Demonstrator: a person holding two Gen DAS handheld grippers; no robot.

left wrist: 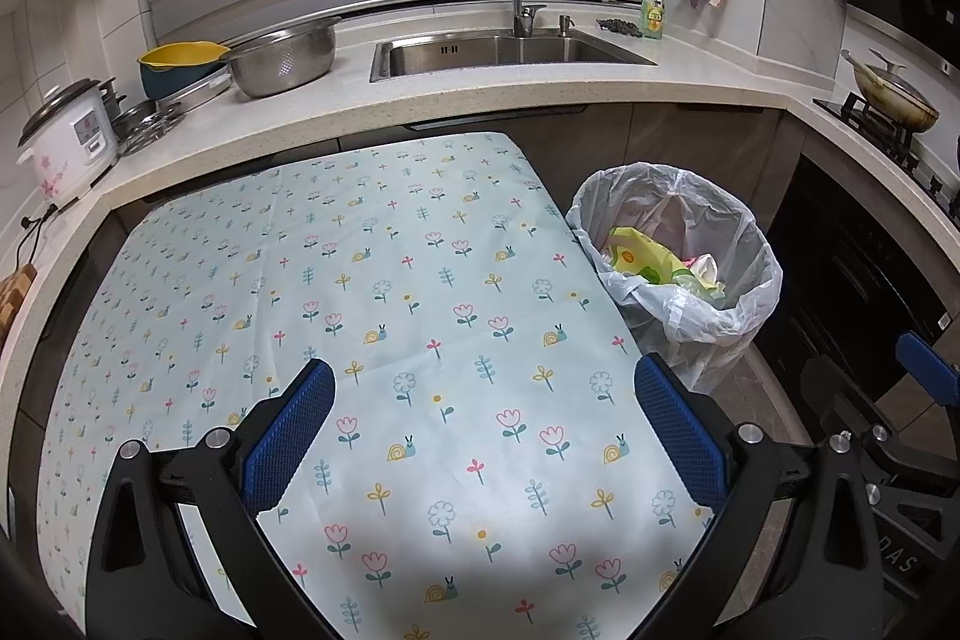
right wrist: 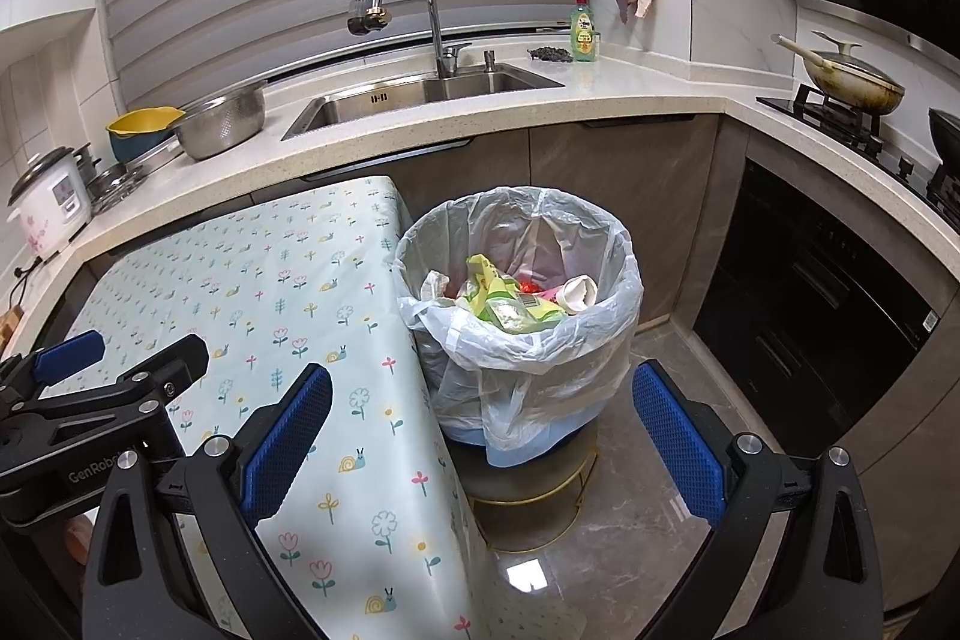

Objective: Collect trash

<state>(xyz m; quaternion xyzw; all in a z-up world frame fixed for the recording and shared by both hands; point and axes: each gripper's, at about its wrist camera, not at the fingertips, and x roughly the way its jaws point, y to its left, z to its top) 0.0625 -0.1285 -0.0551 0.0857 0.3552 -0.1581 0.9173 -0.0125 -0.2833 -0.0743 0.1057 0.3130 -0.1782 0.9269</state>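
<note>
Countertop (left wrist: pixel 540 91) curves along the back wall with its sink (left wrist: pixel 510 52); before it stands a table under a floral cloth (left wrist: pixel 384 316), just beside a lined trash bin (right wrist: pixel 516 292) on a low stool (packaging and crumpled paper (right wrist: pixel 510 301) lie inside). Left gripper (left wrist: pixel 483 436) hangs spread and empty over the cloth; right gripper (right wrist: pixel 480 448), likewise spread, faces the bin

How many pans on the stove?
2: a lidded pan on the near burner, and a dark one cut off at the right edge. More may sit out of frame.
</note>
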